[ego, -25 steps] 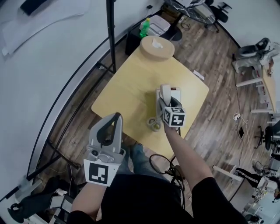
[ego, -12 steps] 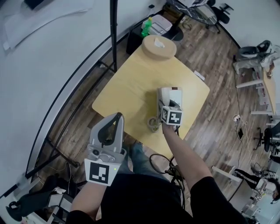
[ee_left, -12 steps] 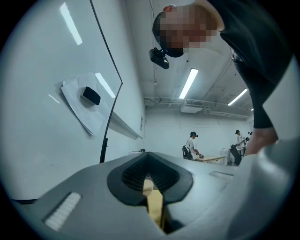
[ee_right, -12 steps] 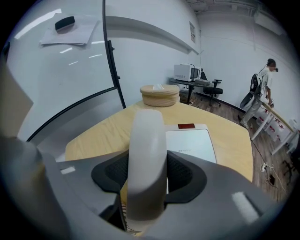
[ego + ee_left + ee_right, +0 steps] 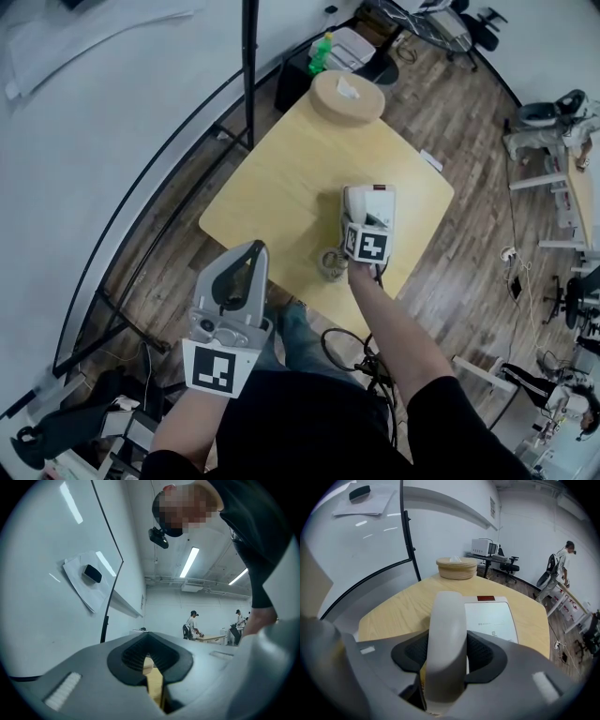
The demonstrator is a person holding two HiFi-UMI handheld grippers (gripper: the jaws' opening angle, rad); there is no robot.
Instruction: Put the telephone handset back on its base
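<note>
Right gripper view shows the right gripper (image 5: 446, 665) clenched on the telephone handset (image 5: 446, 630), a smooth pale grey bar whose near end is hidden between the jaws. The handset lies along the left side of the white base (image 5: 493, 620), but I cannot tell if it touches it. The base sits near the right edge of the tabletop (image 5: 281, 178). The left gripper (image 5: 248, 255), off the near edge, is closed on nothing.

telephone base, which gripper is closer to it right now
Right. The right gripper is right at the telephone base, jaws shut on the handset. The left gripper is back by the near edge of the table.
</note>
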